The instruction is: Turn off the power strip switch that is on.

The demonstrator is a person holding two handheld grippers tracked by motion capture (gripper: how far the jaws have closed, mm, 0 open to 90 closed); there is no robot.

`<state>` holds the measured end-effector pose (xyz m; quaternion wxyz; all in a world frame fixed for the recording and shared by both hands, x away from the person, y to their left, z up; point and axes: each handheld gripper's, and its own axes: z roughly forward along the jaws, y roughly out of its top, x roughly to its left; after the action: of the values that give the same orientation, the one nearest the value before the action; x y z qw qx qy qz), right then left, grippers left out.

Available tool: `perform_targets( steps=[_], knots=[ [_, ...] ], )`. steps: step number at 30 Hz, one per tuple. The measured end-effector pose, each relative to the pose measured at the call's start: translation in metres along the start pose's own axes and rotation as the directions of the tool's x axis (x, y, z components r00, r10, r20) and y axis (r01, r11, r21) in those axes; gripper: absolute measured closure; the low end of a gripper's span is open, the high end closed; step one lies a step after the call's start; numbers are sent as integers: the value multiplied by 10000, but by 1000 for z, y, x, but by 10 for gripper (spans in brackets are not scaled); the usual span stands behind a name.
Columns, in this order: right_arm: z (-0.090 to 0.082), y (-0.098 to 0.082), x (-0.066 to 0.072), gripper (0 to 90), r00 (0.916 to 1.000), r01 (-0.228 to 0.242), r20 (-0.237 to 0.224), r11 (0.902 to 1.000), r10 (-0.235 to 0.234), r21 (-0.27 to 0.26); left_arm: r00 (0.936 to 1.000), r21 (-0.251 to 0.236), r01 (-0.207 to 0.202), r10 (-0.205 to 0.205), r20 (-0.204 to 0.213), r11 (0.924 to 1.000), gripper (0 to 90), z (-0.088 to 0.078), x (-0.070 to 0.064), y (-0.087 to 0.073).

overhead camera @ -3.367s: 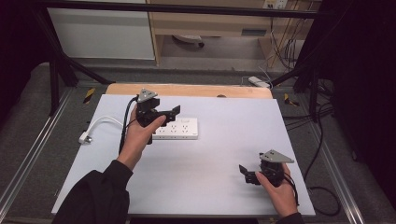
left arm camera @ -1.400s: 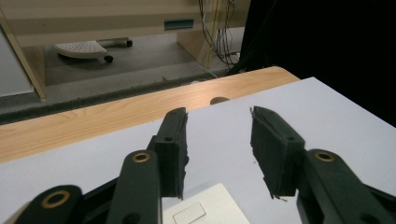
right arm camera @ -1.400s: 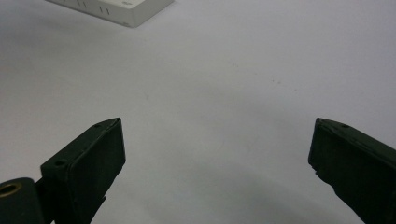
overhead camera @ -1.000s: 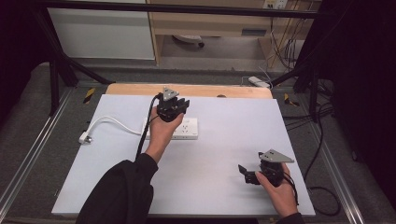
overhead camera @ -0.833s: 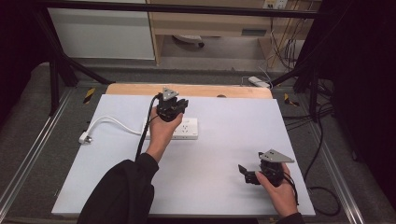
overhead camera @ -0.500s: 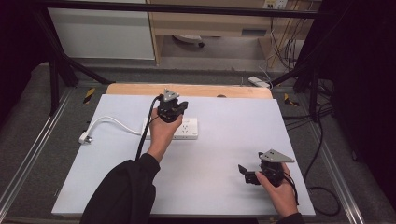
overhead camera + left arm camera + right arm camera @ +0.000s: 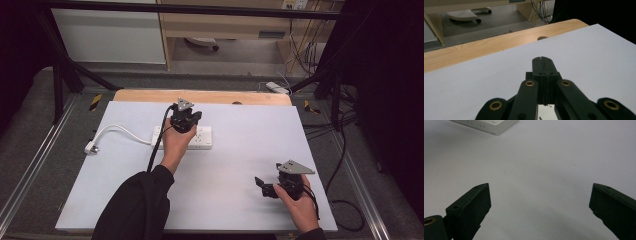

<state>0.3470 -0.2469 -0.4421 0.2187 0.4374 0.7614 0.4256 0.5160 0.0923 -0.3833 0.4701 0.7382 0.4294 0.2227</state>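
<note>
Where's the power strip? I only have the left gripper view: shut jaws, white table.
Observer: In the high view the left gripper is over the middle of the white power strip.
Operator: Its cord?
Observer: The white cord runs left to a plug lying loose on the table.
Operator: Right gripper?
Observer: The right gripper is open with nothing between its jaws, near the table's front right.

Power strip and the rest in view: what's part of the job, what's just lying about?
In the job:
- power strip with its white cord and plug
- left tongs, shut, above it

Lying about:
- right tongs, open, idle
- white adapter on the floor
</note>
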Motion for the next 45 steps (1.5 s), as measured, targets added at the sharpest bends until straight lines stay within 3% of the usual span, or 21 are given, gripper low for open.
perform_targets(
  steps=[10, 17, 27, 45],
  knots=[
    [1, 0, 0, 43, 10000, 82, -11, 10000, -82, 29, 10000, 237, -77, 76, 37, 9997, 900, 9, 0, -6],
    [1, 0, -1, 42, 10000, 69, -10, 10000, -69, 32, 9999, 336, 137, -138, 25, 9993, 900, 14, 1, -13],
    [1, 0, -1, 42, 9999, 121, 5, 9999, -121, 23, 9999, 706, 127, -125, -25, 9974, 900, 22, 2, -22],
    [1, 0, -1, 42, 10000, 25, 9, 10000, -25, 42, 9999, 990, 120, -126, 50, 9950, 900, 31, -4, -30]
  ],
)
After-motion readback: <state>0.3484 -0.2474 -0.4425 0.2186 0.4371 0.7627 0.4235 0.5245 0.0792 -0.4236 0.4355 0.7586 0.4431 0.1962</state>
